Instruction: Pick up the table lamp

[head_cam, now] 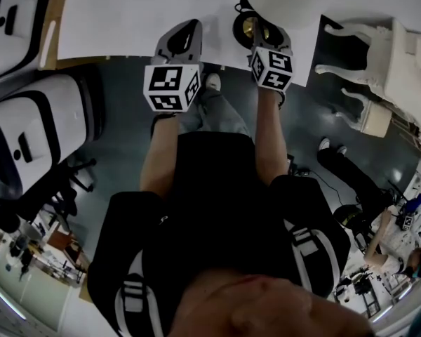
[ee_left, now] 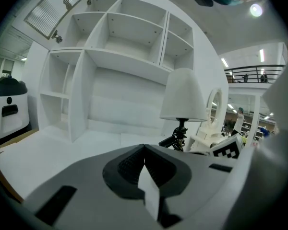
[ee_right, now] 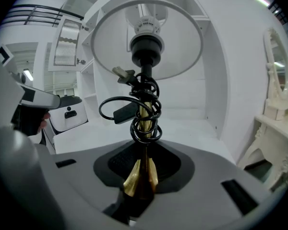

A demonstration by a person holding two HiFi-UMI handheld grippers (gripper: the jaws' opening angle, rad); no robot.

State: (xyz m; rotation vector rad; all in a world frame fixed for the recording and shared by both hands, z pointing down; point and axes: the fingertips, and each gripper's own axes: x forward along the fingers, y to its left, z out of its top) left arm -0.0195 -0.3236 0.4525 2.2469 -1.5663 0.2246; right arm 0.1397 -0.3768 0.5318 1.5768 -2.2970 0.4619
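The table lamp (ee_right: 143, 123) has a brass stem, a black cord (ee_right: 134, 111) coiled round it and a white shade (ee_right: 146, 37). My right gripper (ee_right: 140, 176) is shut on the flared lower part of the stem. In the head view the right gripper (head_cam: 261, 34) sits at the lamp's dark round base (head_cam: 251, 28) near the white table's front edge. My left gripper (head_cam: 186, 30) is beside it to the left, apart from the lamp. Its jaws are shut (ee_left: 145, 152), with only a small white sliver at their seam. From the left gripper view the lamp (ee_left: 183, 97) stands upright to the right.
A white shelf unit (ee_left: 115, 56) stands behind the white table (head_cam: 126, 20). An ornate white chair (head_cam: 379, 62) and an oval mirror (ee_left: 214, 107) are at the right. White-and-black machines (head_cam: 35, 132) stand on the floor at the left. A person (head_cam: 351, 181) is at the far right.
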